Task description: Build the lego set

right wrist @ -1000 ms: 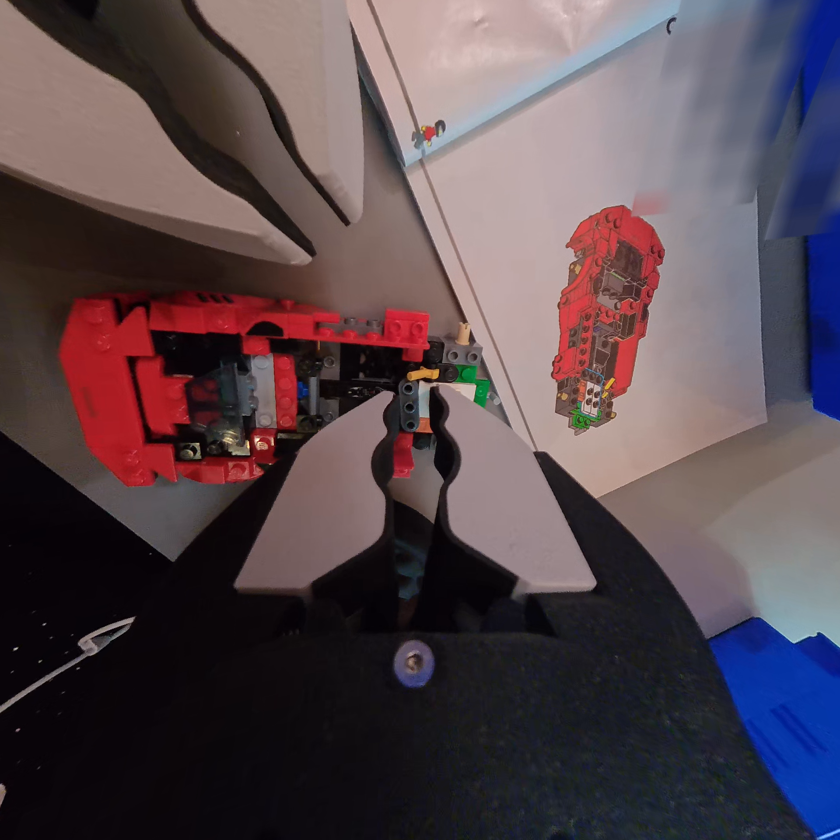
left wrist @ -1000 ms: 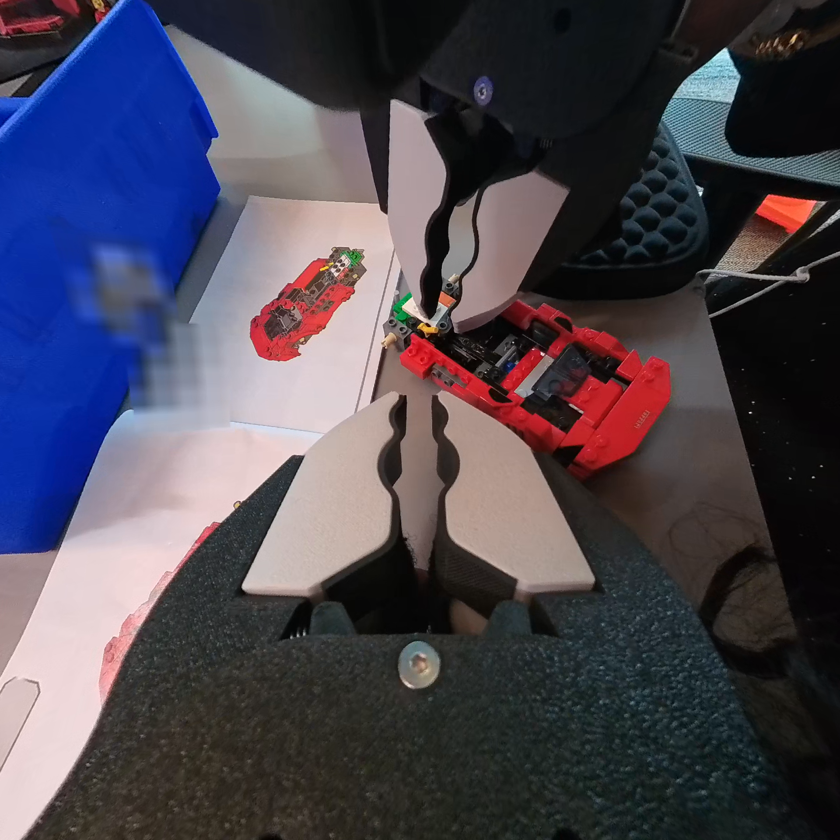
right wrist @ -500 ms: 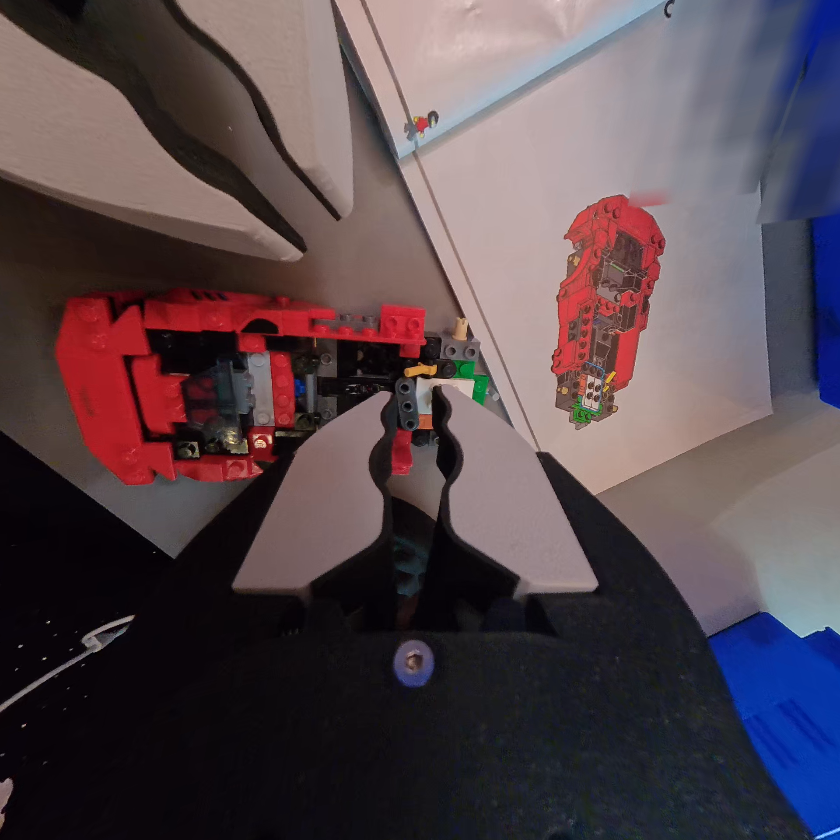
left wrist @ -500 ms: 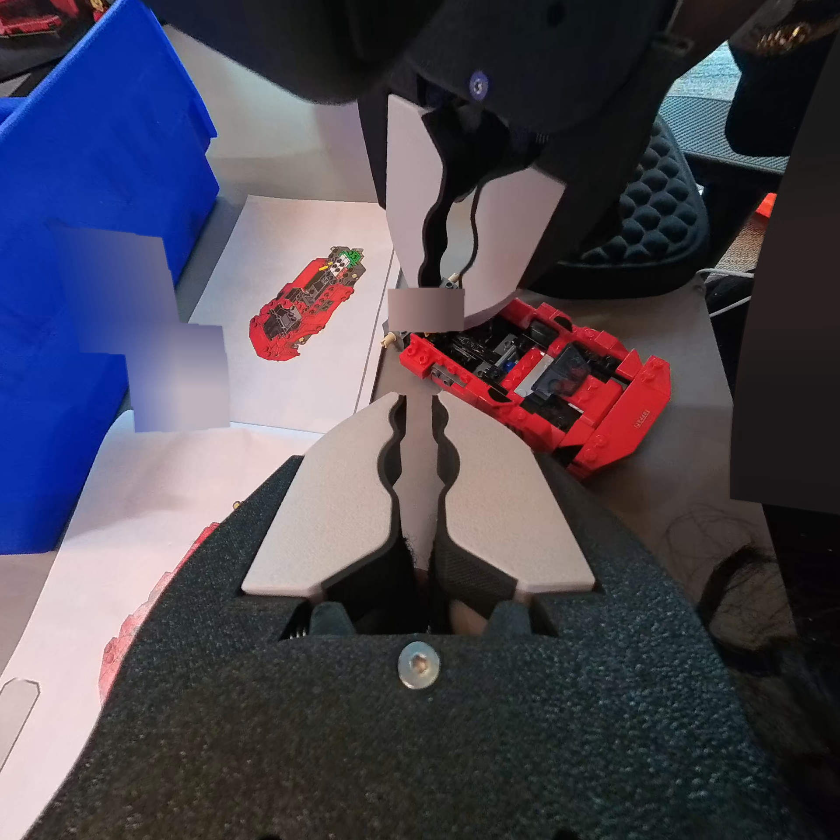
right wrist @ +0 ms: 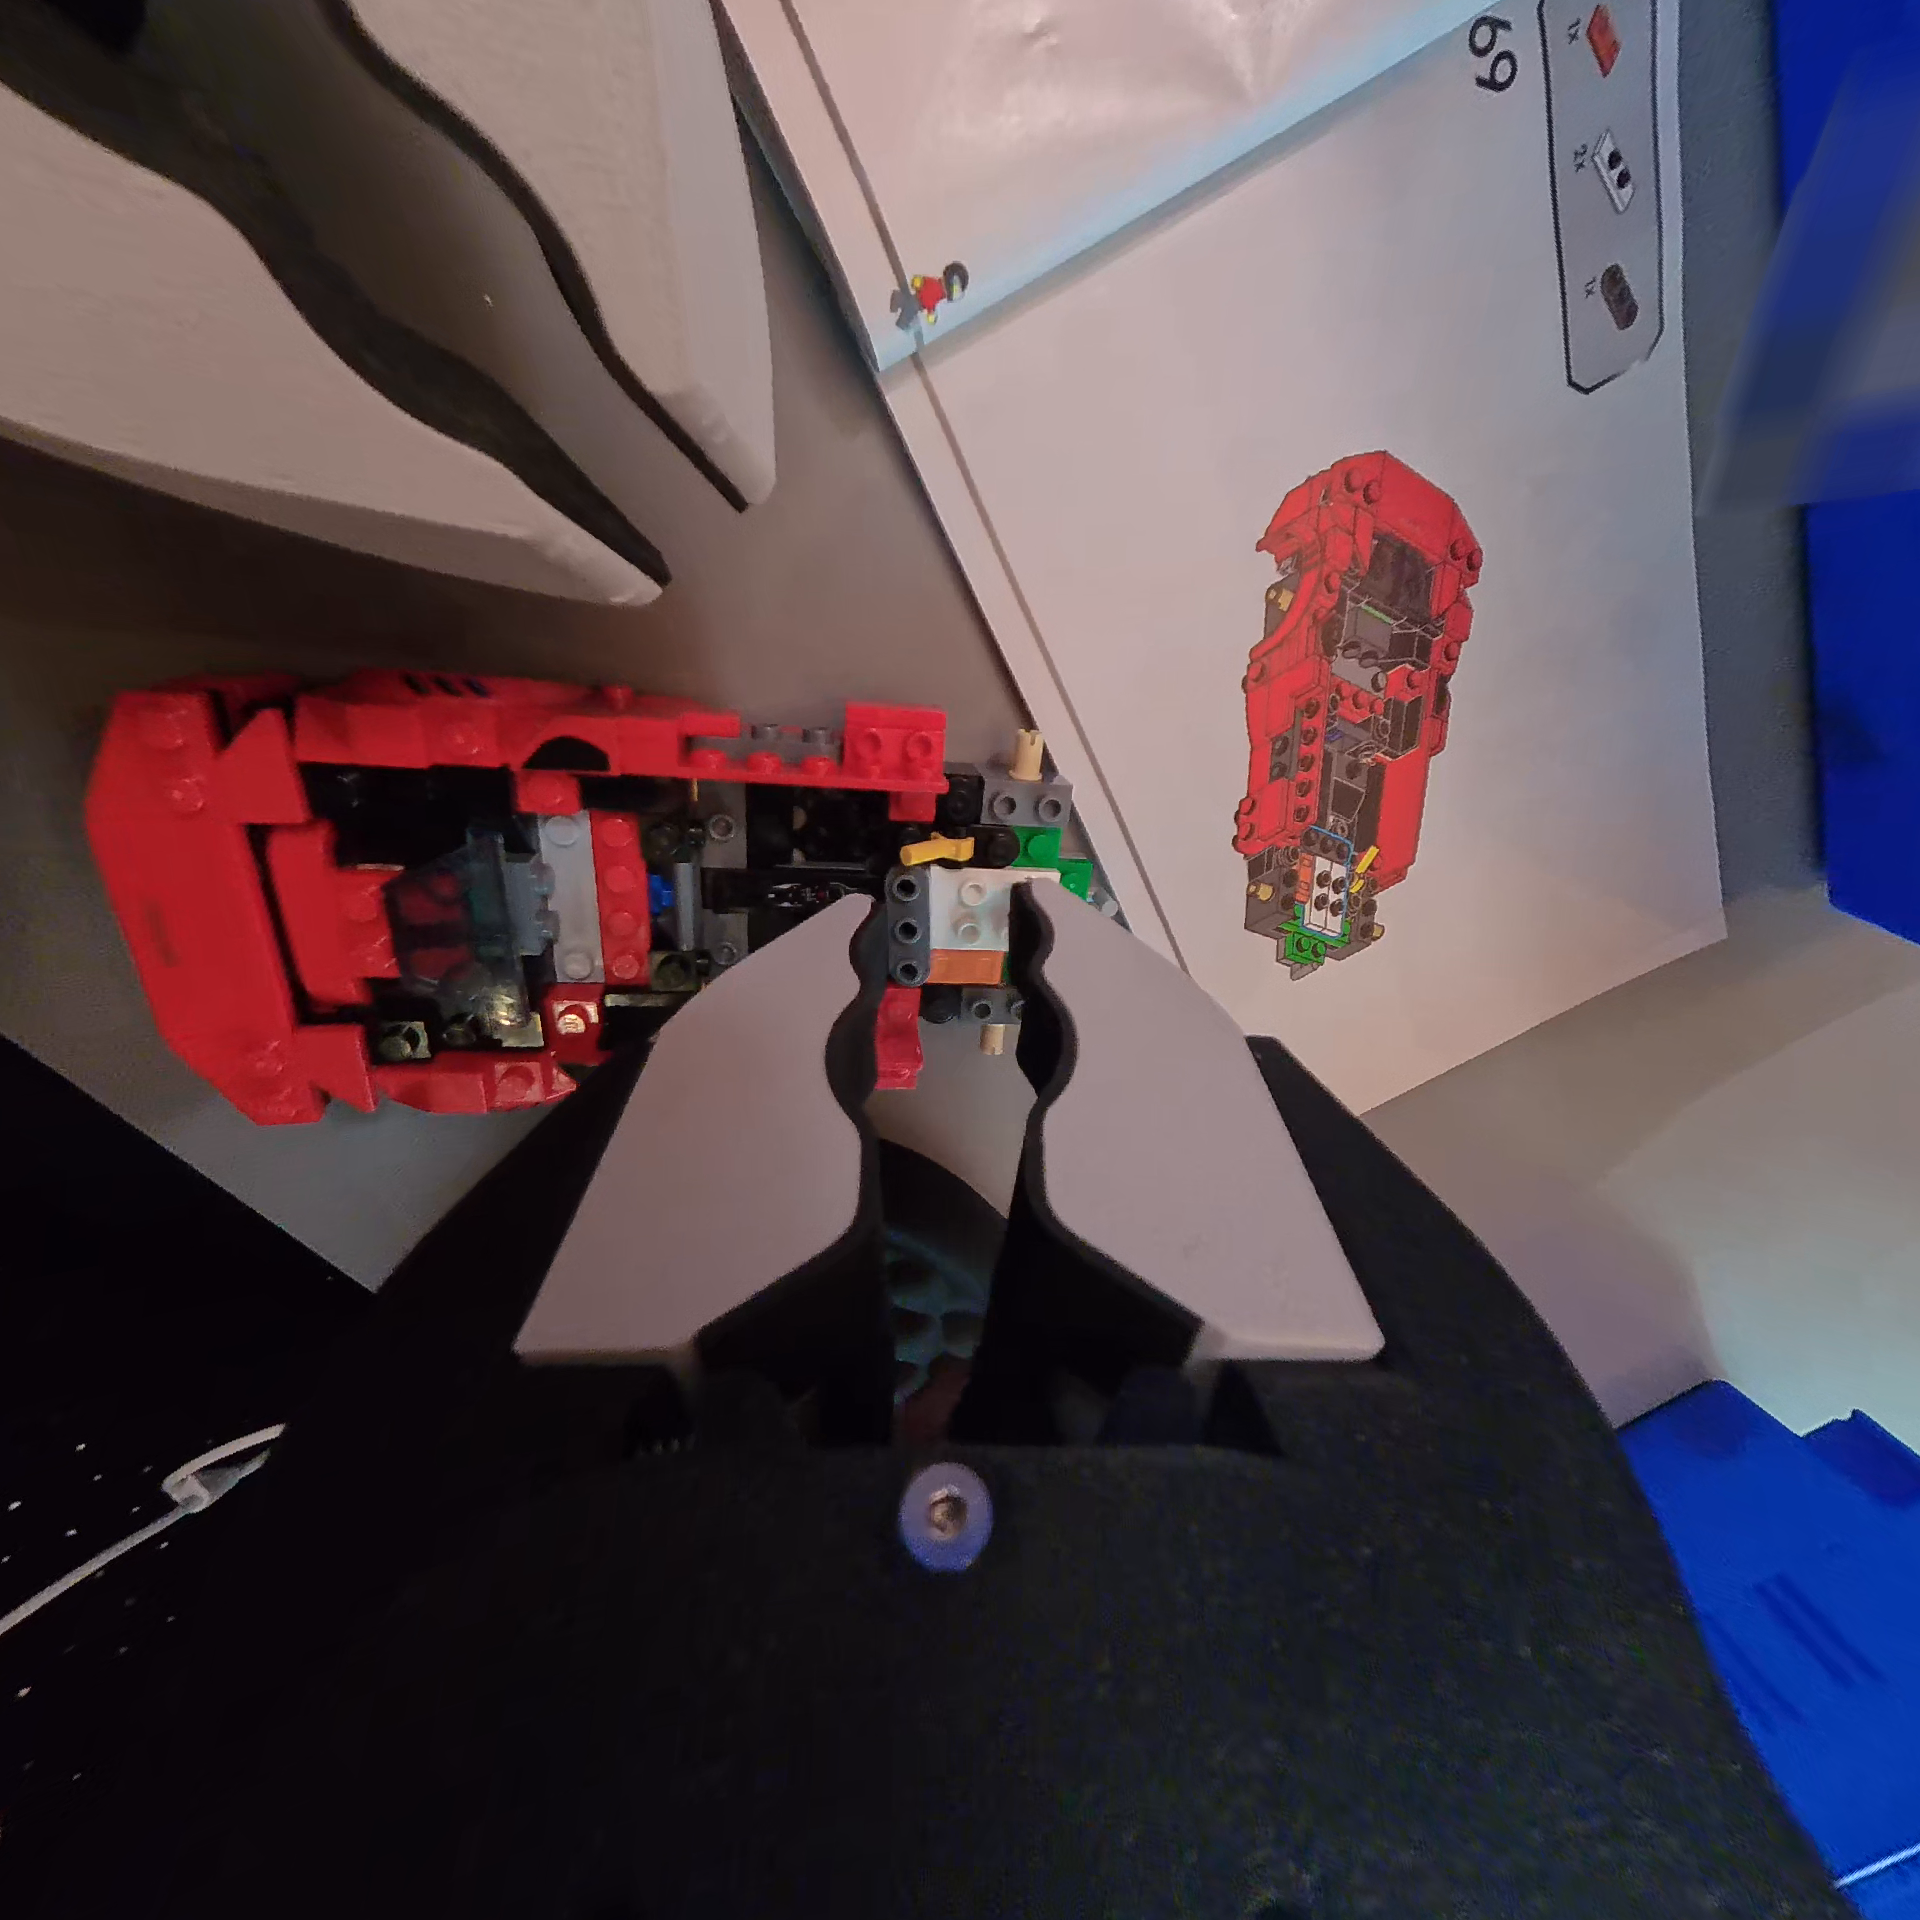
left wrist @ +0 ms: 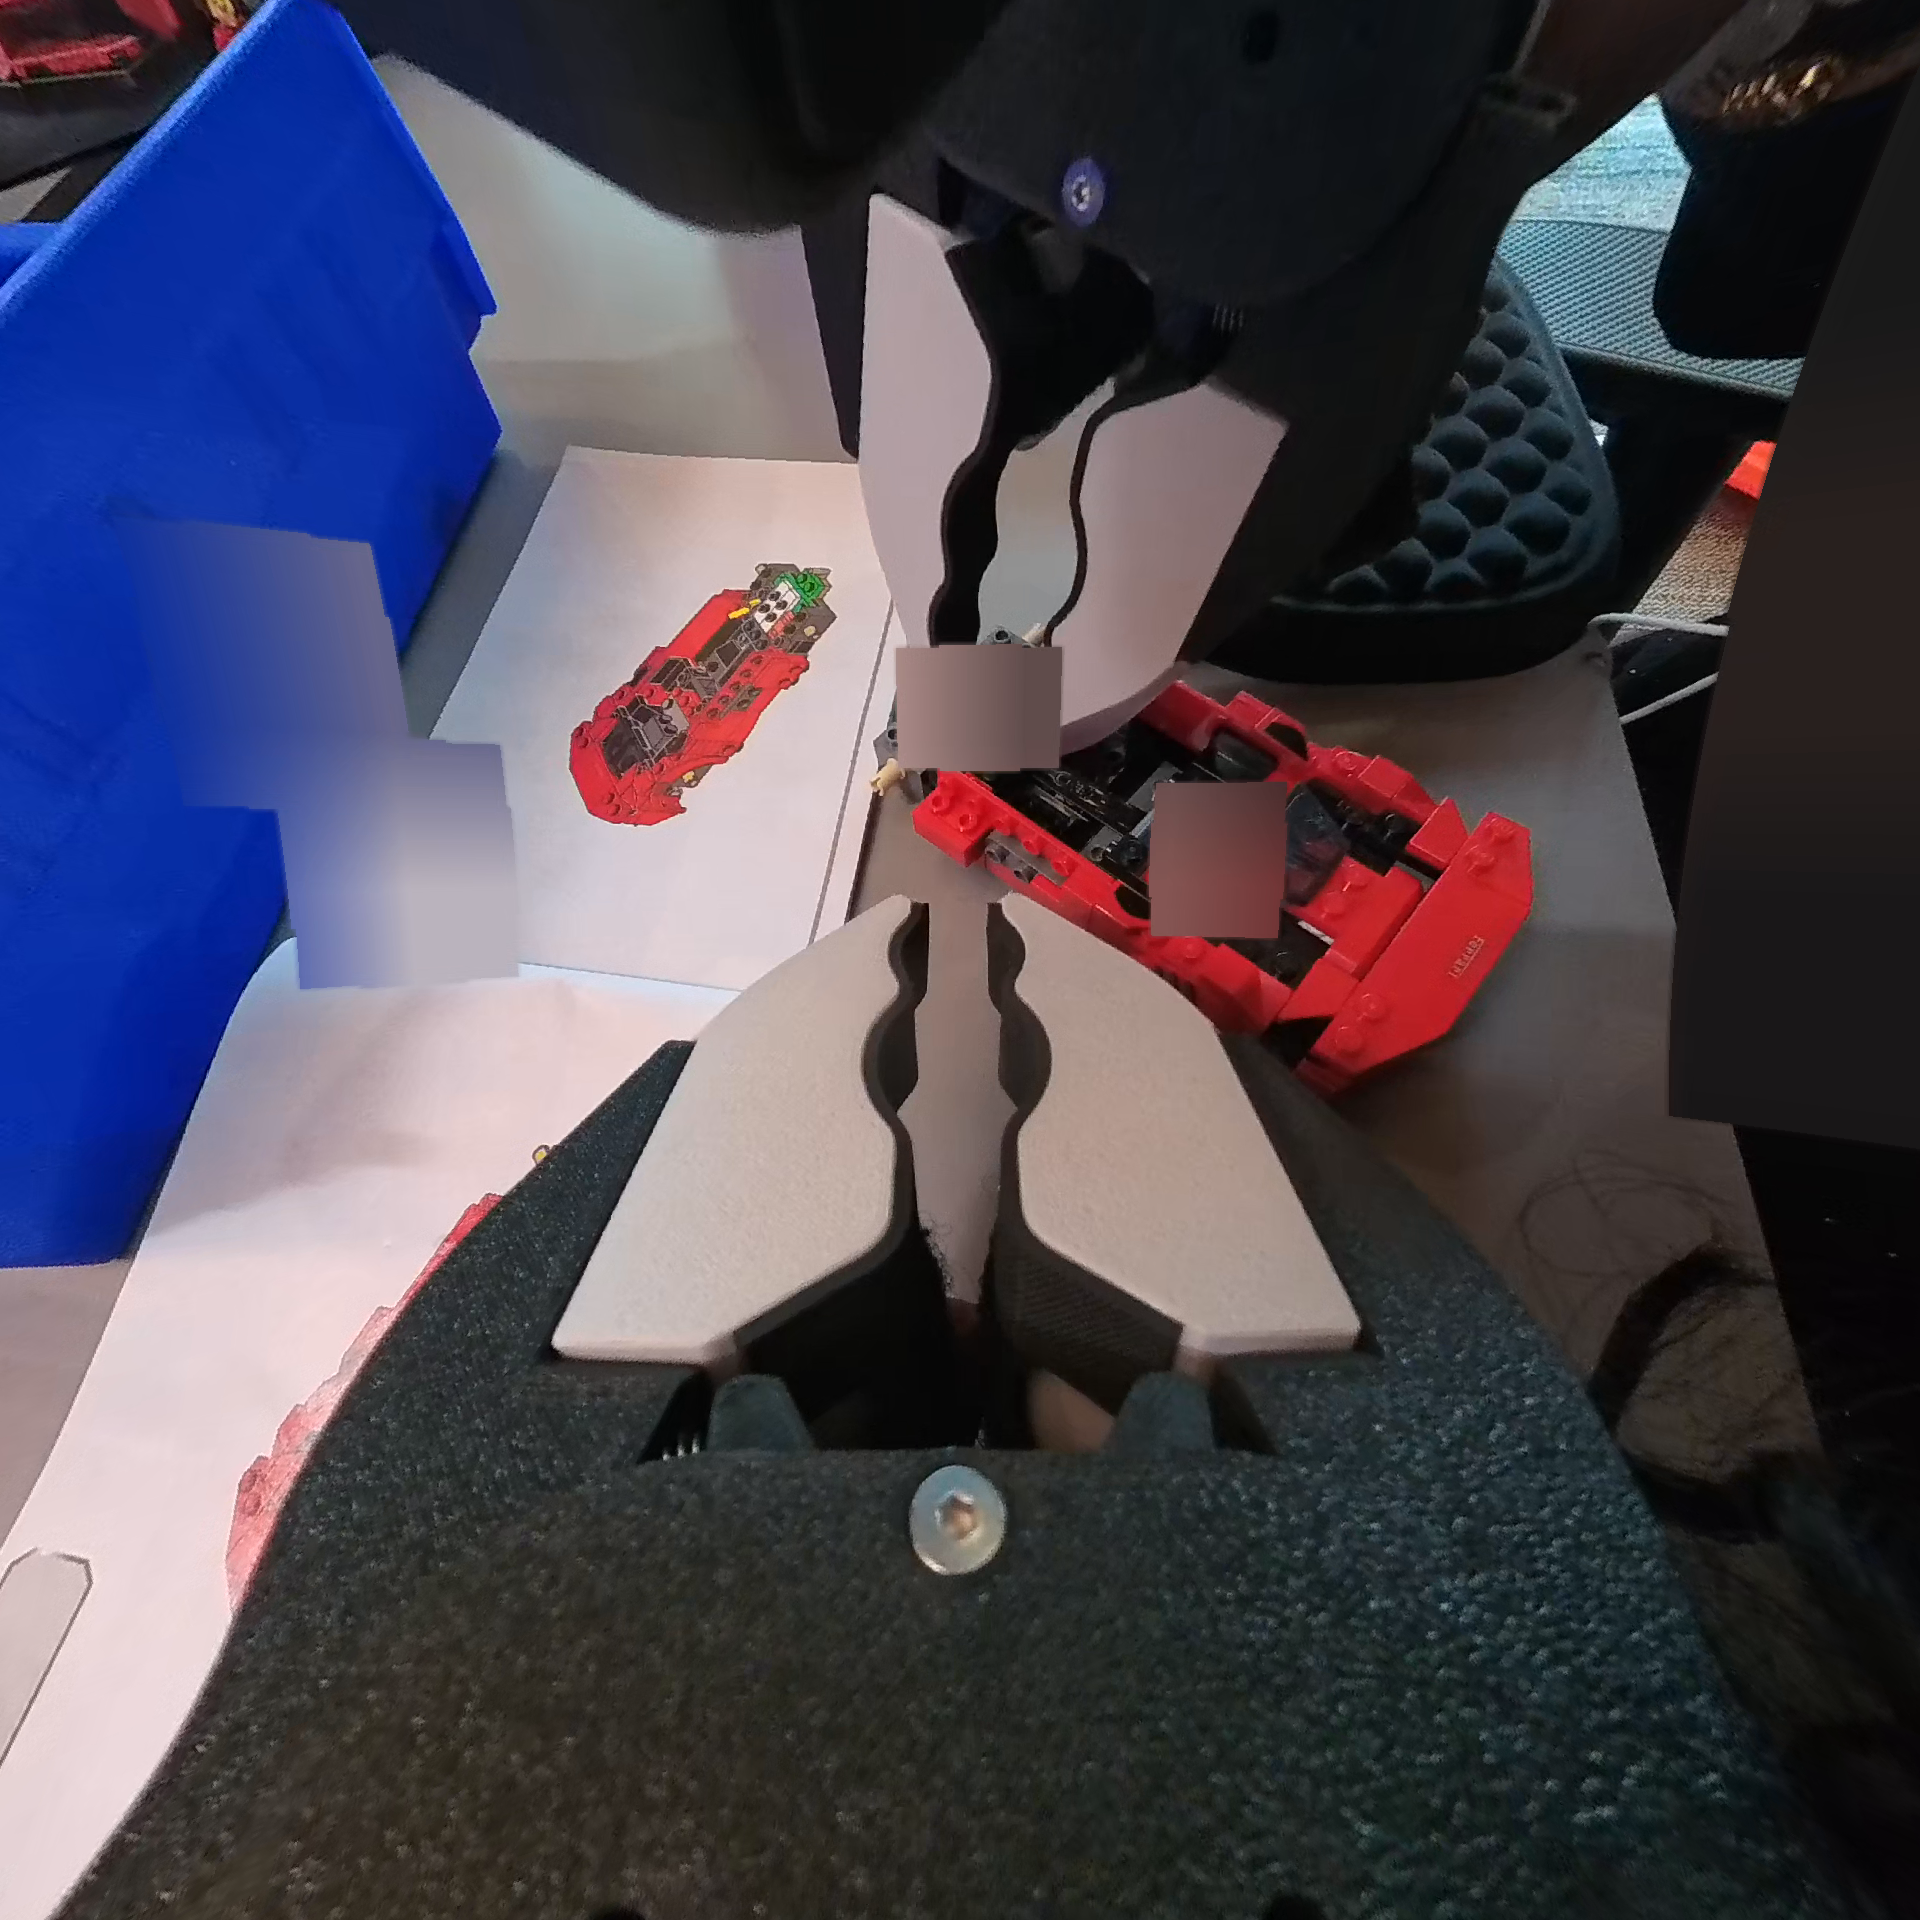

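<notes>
A partly built red lego car (left wrist: pixel 1455 935) lies on the grey table, also in the right wrist view (right wrist: pixel 416 748). At its front end sits a small block of white, dark grey and orange bricks (right wrist: pixel 966 914). My right gripper (right wrist: pixel 945 894) stands over that block, jaws slightly apart on either side of it. In the left wrist view it (left wrist: pixel 1013 634) comes down from above, tips hidden by a blur patch. My left gripper (left wrist: pixel 956 914) hovers just short of the car's front, closed to a thin slit and empty. It shows at top left in the right wrist view (right wrist: pixel 707 535).
An instruction sheet (left wrist: pixel 644 540) with a picture of the car lies left of the model, also in the right wrist view (right wrist: pixel 1143 520). A second sheet (left wrist: pixel 364 1091) lies nearer. A blue bin (left wrist: pixel 208 416) stands at the left. The table (left wrist: pixel 1558 1091) ends just right of the car. Spacing between my two grippers at the tips: around 7 centimetres.
The right gripper's jaws have spread a little around the brick block at the car's front. The left gripper and the car have not moved.
</notes>
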`<state>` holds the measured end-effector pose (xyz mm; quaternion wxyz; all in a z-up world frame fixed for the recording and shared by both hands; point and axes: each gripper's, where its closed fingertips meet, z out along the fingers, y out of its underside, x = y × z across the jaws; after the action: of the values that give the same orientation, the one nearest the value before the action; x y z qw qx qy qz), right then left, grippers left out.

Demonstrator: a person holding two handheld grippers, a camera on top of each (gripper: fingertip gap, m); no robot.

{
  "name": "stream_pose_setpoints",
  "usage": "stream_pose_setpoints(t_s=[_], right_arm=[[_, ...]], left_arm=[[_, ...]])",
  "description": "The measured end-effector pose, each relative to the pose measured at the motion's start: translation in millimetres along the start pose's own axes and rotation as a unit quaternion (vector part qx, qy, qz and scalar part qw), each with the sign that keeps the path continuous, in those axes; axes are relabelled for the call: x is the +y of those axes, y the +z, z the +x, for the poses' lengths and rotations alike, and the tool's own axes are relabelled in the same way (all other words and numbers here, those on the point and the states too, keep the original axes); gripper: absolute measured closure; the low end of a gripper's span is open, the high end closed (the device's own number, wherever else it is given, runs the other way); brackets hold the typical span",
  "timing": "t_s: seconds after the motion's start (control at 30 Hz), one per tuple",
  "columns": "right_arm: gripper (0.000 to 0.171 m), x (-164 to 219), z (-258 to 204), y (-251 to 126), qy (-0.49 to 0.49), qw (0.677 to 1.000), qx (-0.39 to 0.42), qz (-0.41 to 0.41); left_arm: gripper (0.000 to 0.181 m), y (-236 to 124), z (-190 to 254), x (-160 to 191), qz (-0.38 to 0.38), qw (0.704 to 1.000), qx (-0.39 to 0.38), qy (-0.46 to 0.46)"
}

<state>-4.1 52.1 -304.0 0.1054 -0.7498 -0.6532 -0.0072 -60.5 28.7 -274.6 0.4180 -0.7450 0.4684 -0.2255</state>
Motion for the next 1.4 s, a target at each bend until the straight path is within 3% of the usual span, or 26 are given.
stream_pose_setpoints(t_s=[0.5,0.57,0.67,0.83,0.97,1.4], right_arm=[[0.143,4,2,-9,-0.004,1.0,-0.01,0.01],[0.152,7,7,-18,-0.012,0.999,-0.021,0.029],[0.169,11,11,-27,-0.02,0.995,-0.063,0.07],[0.171,2,-1,-29,-0.026,0.973,-0.171,0.154],[0.171,12,6,-15,-0.027,0.981,-0.157,0.111],[0.171,11,-2,-9,-0.04,0.98,-0.173,0.091]], left_arm=[[0.171,0,0,0,0.0,1.0,0.0,-0.001],[0.171,0,0,0,0.0,1.0,0.0,0.0],[0.171,0,0,0,0.0,1.0,0.0,0.0],[0.171,1,0,1,-0.004,1.0,0.001,-0.001],[0.171,2,-1,2,-0.006,1.0,0.002,-0.006],[0.171,2,0,4,-0.01,1.0,0.005,-0.006]])
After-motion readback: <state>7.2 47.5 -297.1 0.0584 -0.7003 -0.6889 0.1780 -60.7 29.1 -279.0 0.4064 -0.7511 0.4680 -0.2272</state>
